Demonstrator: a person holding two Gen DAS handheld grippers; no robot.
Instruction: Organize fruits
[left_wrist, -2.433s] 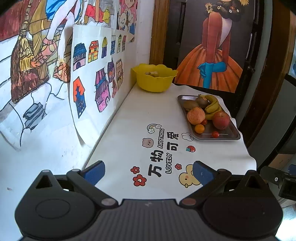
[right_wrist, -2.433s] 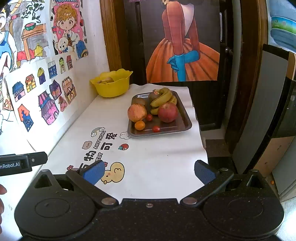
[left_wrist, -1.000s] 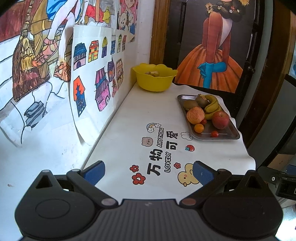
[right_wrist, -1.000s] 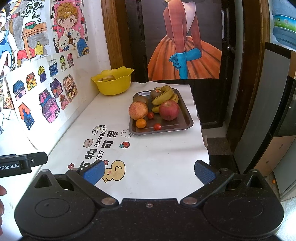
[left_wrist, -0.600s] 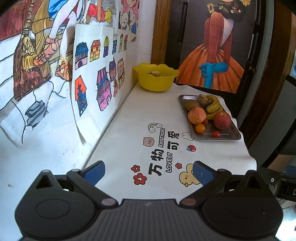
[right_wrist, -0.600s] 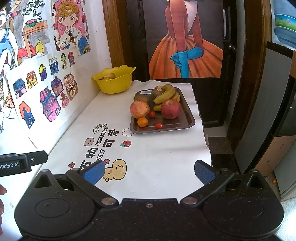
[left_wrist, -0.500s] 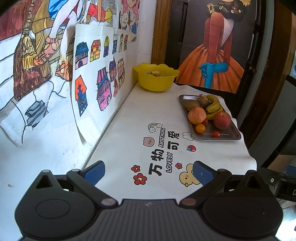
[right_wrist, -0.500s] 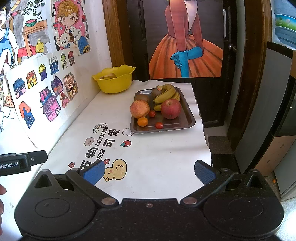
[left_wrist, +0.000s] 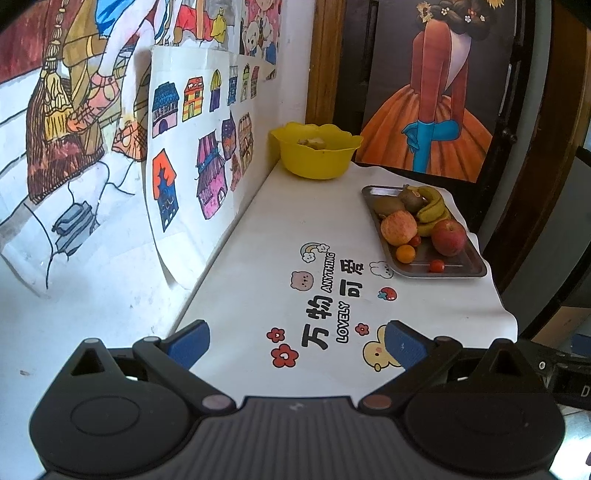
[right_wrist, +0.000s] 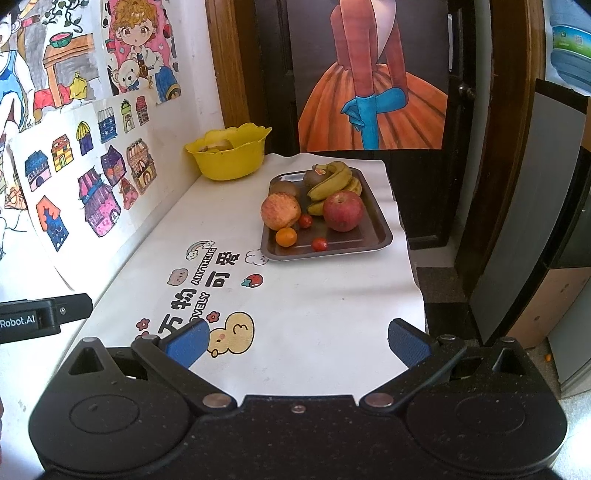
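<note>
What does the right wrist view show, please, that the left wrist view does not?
Only the right wrist view shows a water jug at the upper right, a bear drawing on the wall, and the sticker on a kiwi. Only the left wrist view shows the large drawing with a tassel. Both show the yellow bowl, the metal tray holding bananas, two apples, a small orange and cherry tomatoes, the orange-dress poster, and an open, empty gripper: right, left.
</note>
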